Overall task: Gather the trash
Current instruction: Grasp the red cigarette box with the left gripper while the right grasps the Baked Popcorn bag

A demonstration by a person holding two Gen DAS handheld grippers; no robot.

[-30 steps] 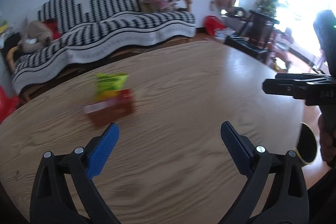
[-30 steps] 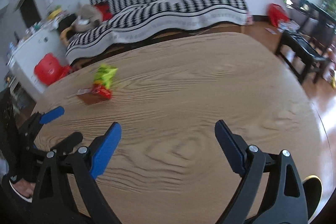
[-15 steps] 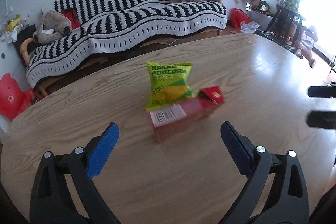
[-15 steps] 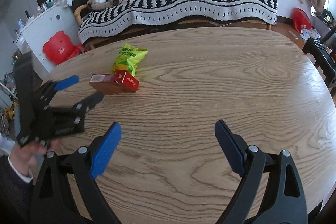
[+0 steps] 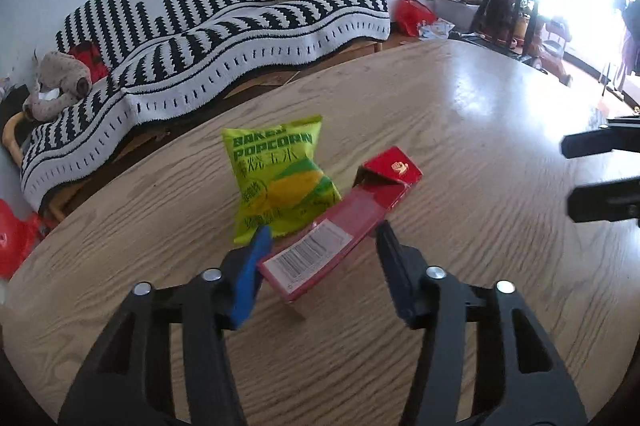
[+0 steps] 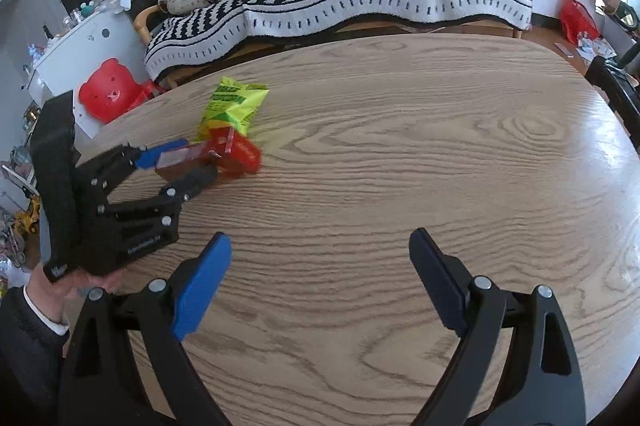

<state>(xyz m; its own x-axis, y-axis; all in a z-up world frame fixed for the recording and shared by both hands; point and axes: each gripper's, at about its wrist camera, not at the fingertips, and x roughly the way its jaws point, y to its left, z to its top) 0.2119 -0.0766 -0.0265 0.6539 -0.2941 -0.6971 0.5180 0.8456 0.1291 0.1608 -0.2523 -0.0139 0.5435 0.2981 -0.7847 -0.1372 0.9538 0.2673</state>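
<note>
- Left gripper (image 5: 322, 254) straddles the red box's (image 5: 344, 222) barcode end, jaws apart, beside the popcorn bag (image 5: 280, 178).
- Right gripper (image 6: 320, 278) hovers spread wide over bare counter (image 6: 440, 146).

A glossy grained wood table (image 5: 460, 114) is seen; the popcorn bag (image 5: 276, 178) is shiny plastic, the red box (image 5: 340, 226) smooth card.

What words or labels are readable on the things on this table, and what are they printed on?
"BAKED POPCORN": top of the green snack bag, left wrist view.
Chinese characters below it on the bag: there, but too unclear to transcribe.
Barcode label on the red carton: digits too small to read.
Gold emblem on the carton's open flap: no legible words.
White lettering on the left hand-held gripper body: too blurred to read.
</note>
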